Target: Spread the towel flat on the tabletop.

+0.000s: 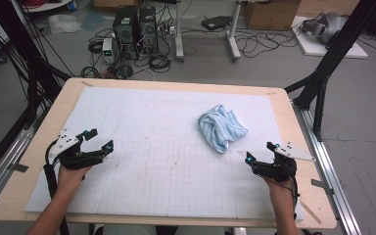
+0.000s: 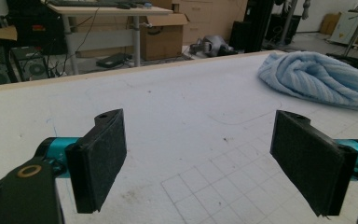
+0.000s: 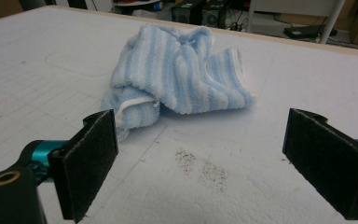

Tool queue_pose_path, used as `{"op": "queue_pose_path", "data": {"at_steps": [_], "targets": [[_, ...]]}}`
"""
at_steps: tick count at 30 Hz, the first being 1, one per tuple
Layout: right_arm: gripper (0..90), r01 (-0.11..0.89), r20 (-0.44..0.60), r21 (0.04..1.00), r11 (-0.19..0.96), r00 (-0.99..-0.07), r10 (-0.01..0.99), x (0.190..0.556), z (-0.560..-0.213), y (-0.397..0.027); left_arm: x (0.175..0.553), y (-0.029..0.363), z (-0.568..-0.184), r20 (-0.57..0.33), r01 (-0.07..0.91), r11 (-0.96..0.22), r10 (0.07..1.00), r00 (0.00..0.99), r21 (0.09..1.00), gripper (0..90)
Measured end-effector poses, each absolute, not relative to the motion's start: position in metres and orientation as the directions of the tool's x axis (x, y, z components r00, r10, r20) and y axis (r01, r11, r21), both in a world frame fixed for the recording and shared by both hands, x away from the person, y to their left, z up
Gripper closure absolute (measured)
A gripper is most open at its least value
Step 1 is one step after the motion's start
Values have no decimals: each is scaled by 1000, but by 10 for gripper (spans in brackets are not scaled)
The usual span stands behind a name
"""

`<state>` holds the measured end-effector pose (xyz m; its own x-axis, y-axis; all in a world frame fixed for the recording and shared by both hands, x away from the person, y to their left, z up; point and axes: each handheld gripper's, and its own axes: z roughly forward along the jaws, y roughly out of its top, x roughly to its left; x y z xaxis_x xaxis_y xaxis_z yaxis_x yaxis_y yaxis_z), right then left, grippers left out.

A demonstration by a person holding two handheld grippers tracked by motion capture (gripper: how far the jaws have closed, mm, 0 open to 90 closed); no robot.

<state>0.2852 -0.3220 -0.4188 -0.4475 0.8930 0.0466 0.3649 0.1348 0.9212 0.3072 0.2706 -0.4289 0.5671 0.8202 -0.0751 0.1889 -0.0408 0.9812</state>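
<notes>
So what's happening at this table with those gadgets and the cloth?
A person at the table holds a hand-held gripper in each hand. A crumpled blue-and-white striped towel lies on the white gridded mat, touched by nothing. The right hand-held gripper is nearest and points at it with jaws wide open; the left hand-held gripper sits far across the mat, also open. Nothing is grasped yet.
</notes>
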Motion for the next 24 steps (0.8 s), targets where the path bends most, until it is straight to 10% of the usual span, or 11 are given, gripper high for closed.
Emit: {"op": "queue_pose_path", "data": {"at_steps": [24], "targets": [[93,369,78,921,125,-490,868,282,-414,-317,308,270,-430,-78,188,-36,821,566,981,191]]}}
